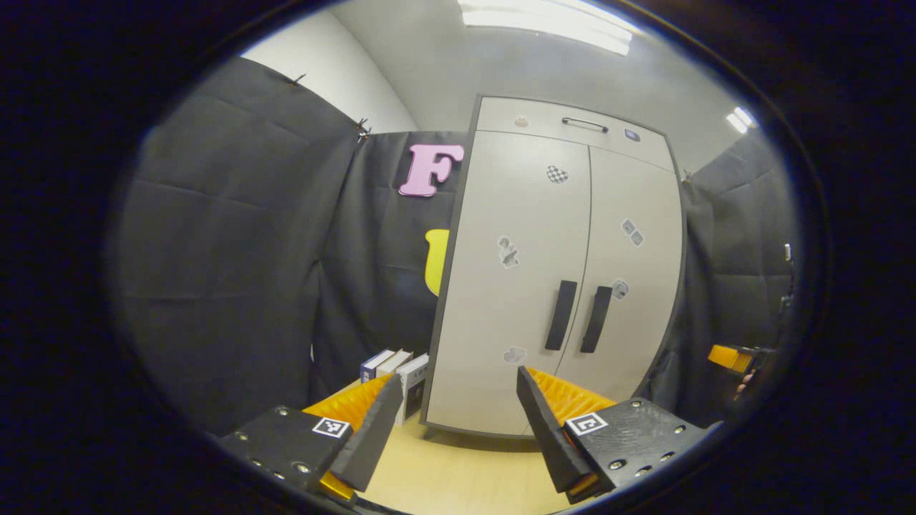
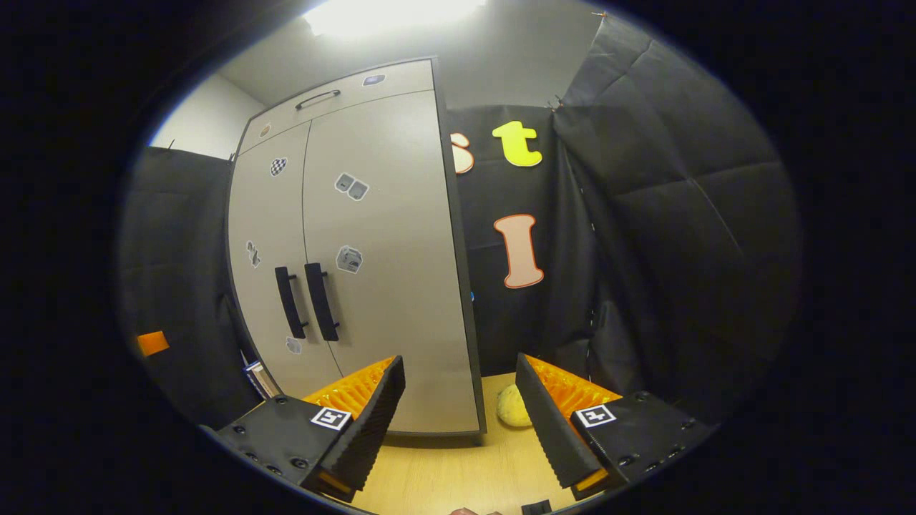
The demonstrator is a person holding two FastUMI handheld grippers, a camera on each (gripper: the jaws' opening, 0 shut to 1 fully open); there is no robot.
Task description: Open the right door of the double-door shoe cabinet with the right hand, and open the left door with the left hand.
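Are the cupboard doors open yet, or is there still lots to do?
Nothing is done yet: the right door and left door of the shoe cabinet are both shut. Nothing is in hand either. The right gripper and left gripper are open, short of the cabinet, with no fingers on the right handle or left handle. Left to do: pull both doors open.

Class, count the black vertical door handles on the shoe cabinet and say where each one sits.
2. The left door handle and the right door handle stand side by side at the seam where both closed doors meet, below mid-height. A separate horizontal drawer handle sits on top.
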